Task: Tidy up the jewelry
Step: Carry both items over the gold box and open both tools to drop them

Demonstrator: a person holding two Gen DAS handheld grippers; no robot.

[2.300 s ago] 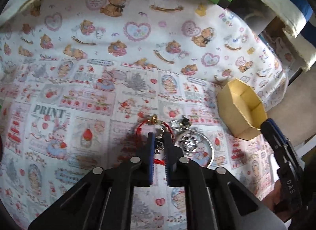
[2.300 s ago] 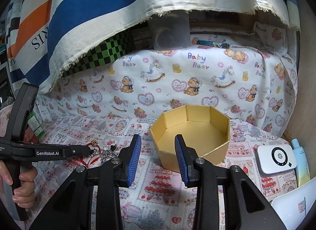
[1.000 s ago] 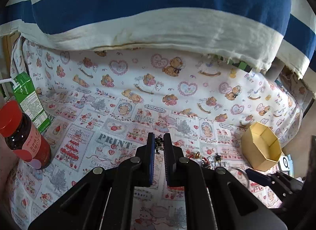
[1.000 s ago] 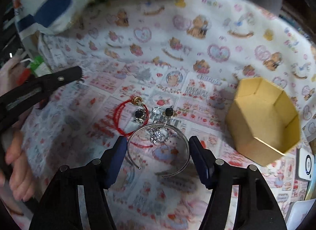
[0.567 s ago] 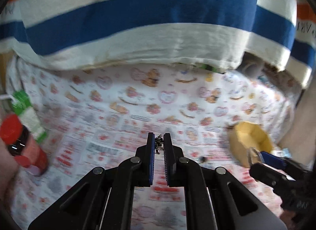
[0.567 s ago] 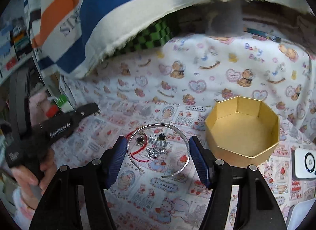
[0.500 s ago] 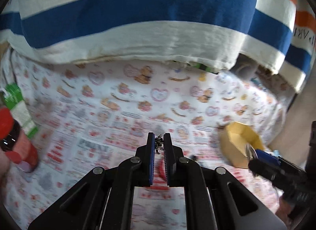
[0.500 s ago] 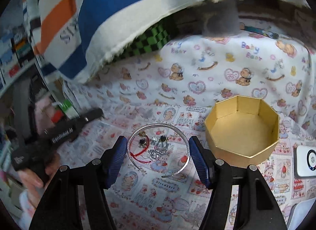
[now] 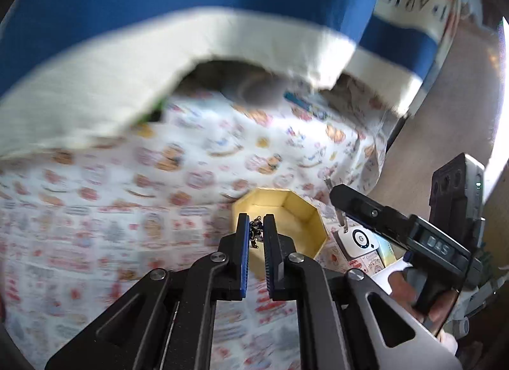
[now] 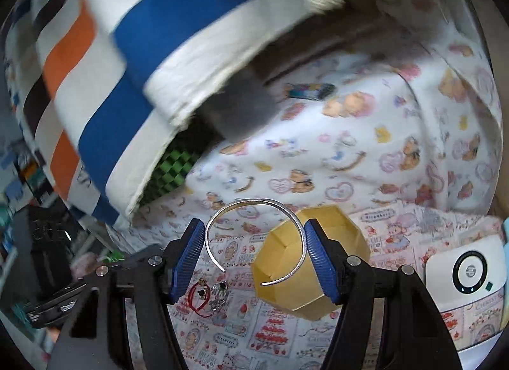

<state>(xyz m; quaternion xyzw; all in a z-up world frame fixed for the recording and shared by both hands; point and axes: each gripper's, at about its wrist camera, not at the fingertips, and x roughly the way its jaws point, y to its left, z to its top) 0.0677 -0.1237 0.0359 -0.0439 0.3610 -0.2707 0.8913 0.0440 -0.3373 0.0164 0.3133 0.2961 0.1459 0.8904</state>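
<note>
Left tool is pinched tight on a small dark charm, sitting low-center in its frame right over the open yellow box. Right tool has its jaws spread wide around a silver bangle, gripping it by the sides, bottom-center of its view with the box just behind. Red cord and other bits lie on the printed cloth at lower left. White gadget at the right edge.

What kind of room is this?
Probably a bedroom or a corner at home: a teddy-bear cloth covers the surface, a striped blanket hangs above, and a yellow box waits for jewelry.
</note>
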